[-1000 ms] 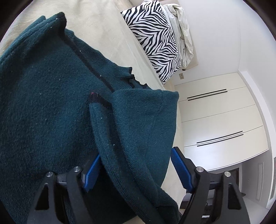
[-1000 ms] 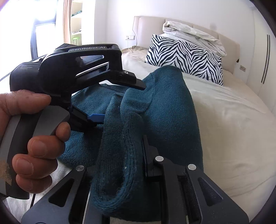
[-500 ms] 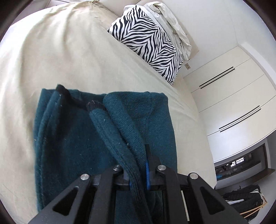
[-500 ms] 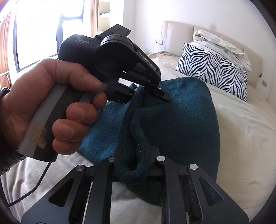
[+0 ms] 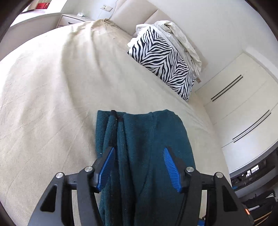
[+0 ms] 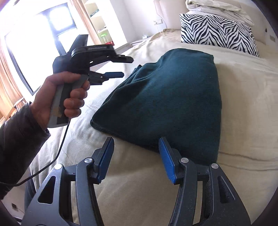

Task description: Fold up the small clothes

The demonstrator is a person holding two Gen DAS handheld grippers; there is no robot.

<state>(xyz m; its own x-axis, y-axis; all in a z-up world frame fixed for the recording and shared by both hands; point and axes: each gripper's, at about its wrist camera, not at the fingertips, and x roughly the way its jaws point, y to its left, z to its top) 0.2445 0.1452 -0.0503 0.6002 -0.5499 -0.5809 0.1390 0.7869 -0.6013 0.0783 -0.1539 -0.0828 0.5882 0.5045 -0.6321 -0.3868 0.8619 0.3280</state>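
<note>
A bed (image 5: 52,104) covered with a creased cream sheet (image 6: 243,104) fills most of both views. At its head, a zebra-striped pillow (image 5: 166,64) leans against a padded beige headboard (image 5: 132,13), with a crumpled off-white duvet (image 5: 180,36) bundled on top of it. Beside the bed stands a white wardrobe (image 5: 243,111) with slim dark handles. On the far side sits a pale bedside table (image 5: 73,17). A bright window (image 6: 34,45) with a dark frame glares in the right wrist view, next to a shelf unit (image 6: 99,22).
</note>
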